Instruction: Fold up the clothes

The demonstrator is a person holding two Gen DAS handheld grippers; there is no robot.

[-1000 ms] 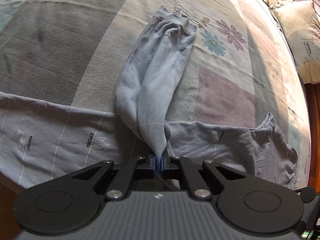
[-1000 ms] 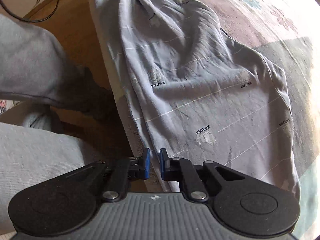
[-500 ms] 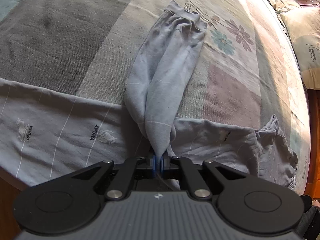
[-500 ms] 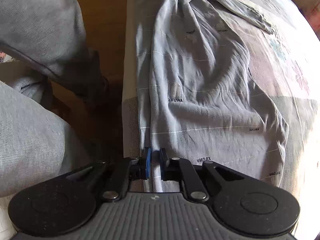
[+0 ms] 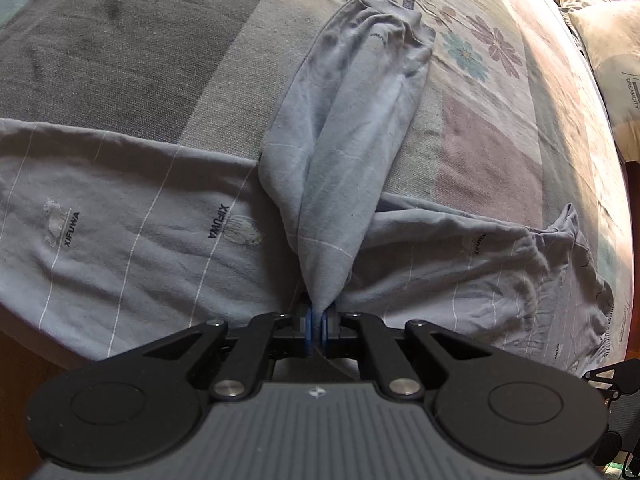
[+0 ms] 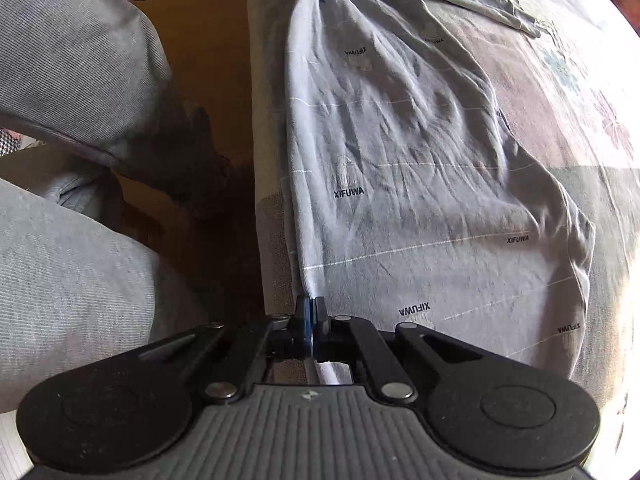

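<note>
Grey pyjama-style garment (image 5: 132,236) w/ thin white lines and "XIFUWA" print lies spread along the near edge of a bed (image 5: 120,52) w/ a patchwork floral cover. Left claw (image 5: 316,326) is pinched tight on a bunched sleeve (image 5: 352,128). Right claw (image 6: 311,326) is clamped on the garment's edge by the bedside.

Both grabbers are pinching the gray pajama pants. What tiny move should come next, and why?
Probably lift both together and carry that near edge across the pajama pants. The left hand-held gripper and right hand-held gripper are both clamped on cloth, which lies unfolded on the bed.
</note>
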